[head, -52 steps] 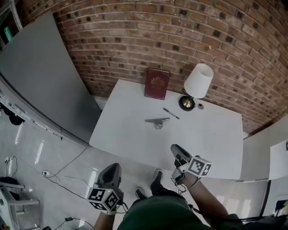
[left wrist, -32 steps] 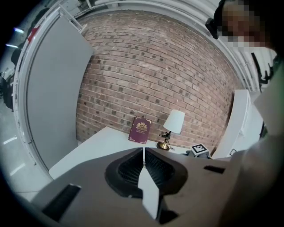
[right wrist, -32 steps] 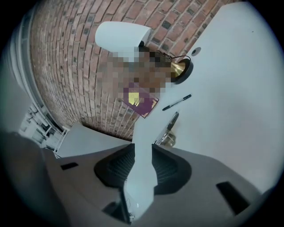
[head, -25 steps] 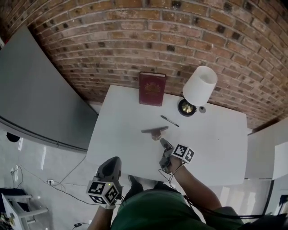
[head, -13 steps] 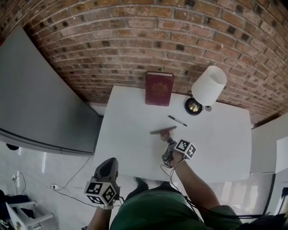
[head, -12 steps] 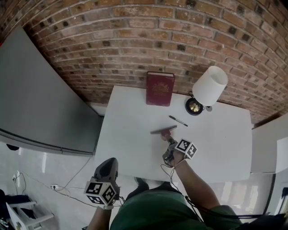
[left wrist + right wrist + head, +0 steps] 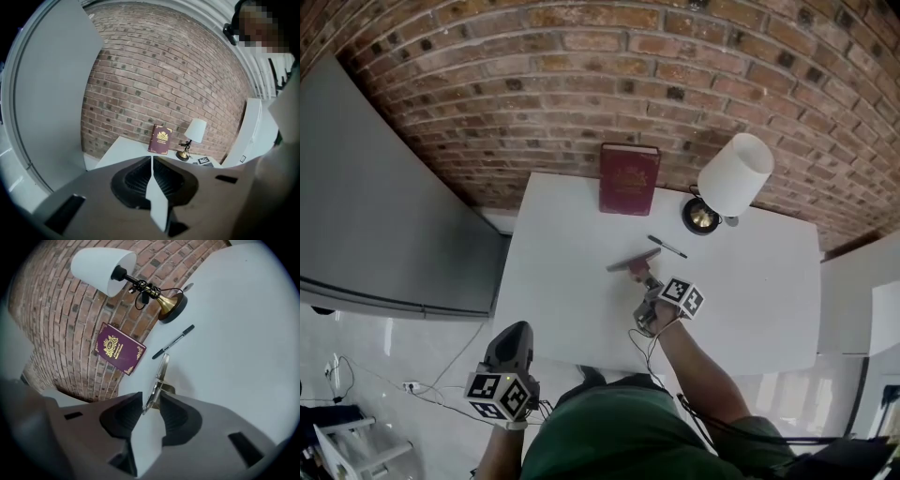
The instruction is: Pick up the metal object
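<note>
The metal object (image 7: 633, 263), a thin flat strip on a small round base, lies mid-table; it is seen end-on in the right gripper view (image 7: 161, 372). My right gripper (image 7: 642, 278) reaches over the white table (image 7: 553, 300) to it. The strip's near end sits between the jaws (image 7: 151, 401), which are closing, with slim gaps still visible at the pads. My left gripper (image 7: 515, 337) hangs off the table's near left side. In the left gripper view it (image 7: 152, 159) is shut with nothing in it.
A dark red book (image 7: 629, 178) leans on the brick wall at the table's back. A white-shaded brass lamp (image 7: 734, 175) stands at the back right. A black pen (image 7: 667, 247) lies just beyond the metal object. A grey panel (image 7: 384, 206) stands left.
My right gripper has moved from the table's near edge forward to the metal object, whose end now sits between its jaws. The left gripper stays low by the table.
</note>
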The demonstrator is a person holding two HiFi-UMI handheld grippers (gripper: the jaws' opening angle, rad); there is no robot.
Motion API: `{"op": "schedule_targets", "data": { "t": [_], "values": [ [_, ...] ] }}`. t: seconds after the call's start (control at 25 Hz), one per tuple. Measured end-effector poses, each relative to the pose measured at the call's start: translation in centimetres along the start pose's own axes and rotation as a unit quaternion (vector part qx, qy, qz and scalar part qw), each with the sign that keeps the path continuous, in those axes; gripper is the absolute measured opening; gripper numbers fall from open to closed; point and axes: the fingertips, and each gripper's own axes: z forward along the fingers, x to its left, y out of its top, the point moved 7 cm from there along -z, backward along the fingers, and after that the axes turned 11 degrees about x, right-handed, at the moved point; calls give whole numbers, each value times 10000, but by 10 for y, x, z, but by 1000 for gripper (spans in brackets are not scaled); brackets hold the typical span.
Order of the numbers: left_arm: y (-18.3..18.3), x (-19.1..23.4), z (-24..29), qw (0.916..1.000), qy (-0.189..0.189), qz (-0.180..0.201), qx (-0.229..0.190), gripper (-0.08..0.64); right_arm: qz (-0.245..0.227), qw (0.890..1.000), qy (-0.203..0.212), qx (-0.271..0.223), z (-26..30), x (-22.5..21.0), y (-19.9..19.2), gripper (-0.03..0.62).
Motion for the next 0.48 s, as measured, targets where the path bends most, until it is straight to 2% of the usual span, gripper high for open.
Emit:
{"op": "schedule_targets", "data": {
  "t": [0.16,0.48],
  "values": [
    [-1,-1,3,9999,55,-88,31,14,107,9999,55,-5,7,-3,4,121],
    [-6,0,0,9994,260,-244,14,14,7,9999,-31,101,28,-1,20,112]
  ]
}}
